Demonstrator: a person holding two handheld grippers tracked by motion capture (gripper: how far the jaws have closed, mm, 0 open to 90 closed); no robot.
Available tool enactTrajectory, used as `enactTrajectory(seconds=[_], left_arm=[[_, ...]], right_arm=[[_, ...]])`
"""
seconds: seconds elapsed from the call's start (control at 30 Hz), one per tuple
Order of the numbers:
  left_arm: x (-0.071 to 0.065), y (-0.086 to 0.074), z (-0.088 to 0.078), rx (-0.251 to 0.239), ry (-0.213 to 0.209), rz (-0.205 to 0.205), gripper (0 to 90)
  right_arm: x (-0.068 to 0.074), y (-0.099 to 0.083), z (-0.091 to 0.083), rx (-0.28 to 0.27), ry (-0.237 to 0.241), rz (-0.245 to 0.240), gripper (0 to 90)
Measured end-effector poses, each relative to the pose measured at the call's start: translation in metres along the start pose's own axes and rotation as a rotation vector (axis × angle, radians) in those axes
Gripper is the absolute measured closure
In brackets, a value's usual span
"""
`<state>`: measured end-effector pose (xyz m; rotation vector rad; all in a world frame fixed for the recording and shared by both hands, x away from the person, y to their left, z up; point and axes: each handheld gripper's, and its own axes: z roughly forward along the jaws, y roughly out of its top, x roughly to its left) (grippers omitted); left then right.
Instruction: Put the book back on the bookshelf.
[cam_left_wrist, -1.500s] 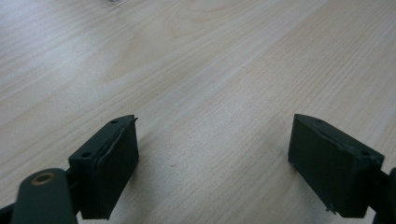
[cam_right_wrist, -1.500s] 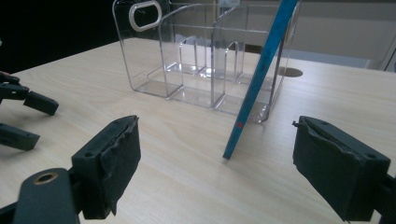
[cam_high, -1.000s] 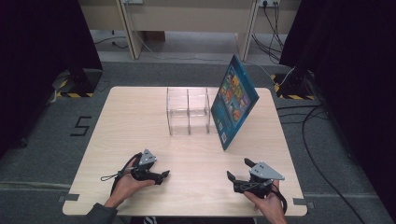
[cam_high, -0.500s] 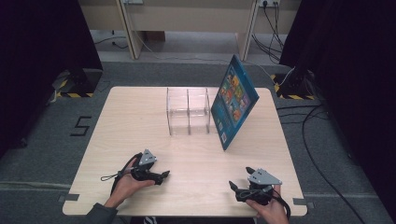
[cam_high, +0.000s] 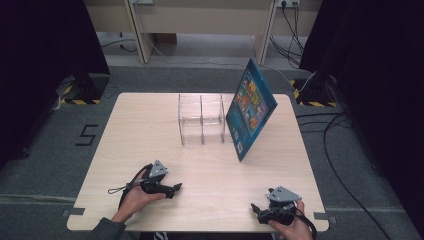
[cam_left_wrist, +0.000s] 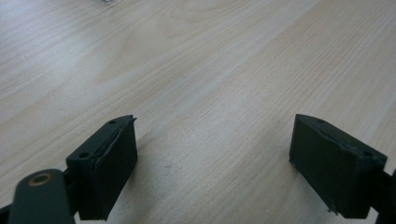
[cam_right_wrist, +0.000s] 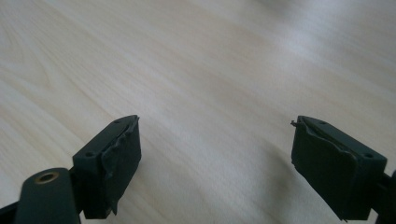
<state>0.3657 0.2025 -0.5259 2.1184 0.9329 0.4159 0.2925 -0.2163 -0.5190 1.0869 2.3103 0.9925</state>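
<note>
Pale wood table (cam_high: 150, 125): my left gripper (cam_high: 175, 189) and right gripper (cam_high: 256, 209) rest wide open, empty; at 12 o'clock, a blue picture book (cam_high: 250, 112) leans against a clear rack (cam_high: 202, 119).

At the bottom edge of the high view we lose the right hand (cam_high: 292, 227); the book (cam_high: 250, 112) hides the clear rack's (cam_high: 201, 120) right end.

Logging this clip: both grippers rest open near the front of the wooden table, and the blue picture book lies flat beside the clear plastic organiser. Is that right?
One detail is off. The blue picture book is not lying flat: in the high view it stands tilted on its edge, leaning by the clear plastic organiser. The rest holds: the left gripper and right gripper are open near the front of the wooden table.
</note>
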Motion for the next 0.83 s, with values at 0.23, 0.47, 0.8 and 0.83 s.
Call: enactTrajectory(seconds=[0.23, 0.47, 0.8, 0.83], left_arm=[[0.000, 0.000, 0.000, 0.000, 0.000, 0.000, 14.1], [0.000, 0.000, 0.000, 0.003, -0.001, 0.003, 13.9], [-0.001, 0.000, 0.000, 0.001, -0.003, 0.002, 13.9], [-0.001, 0.000, 0.000, 0.001, -0.002, 0.002, 13.9]], right_arm=[[-0.003, -0.007, -0.002, 0.023, -0.010, 0.068, 15.8], [-0.004, -0.012, -0.004, -0.002, -0.007, 0.061, 15.6], [-0.004, -0.013, -0.004, -0.006, 0.000, 0.057, 15.5], [-0.004, -0.013, -0.004, -0.007, 0.001, 0.057, 15.5]])
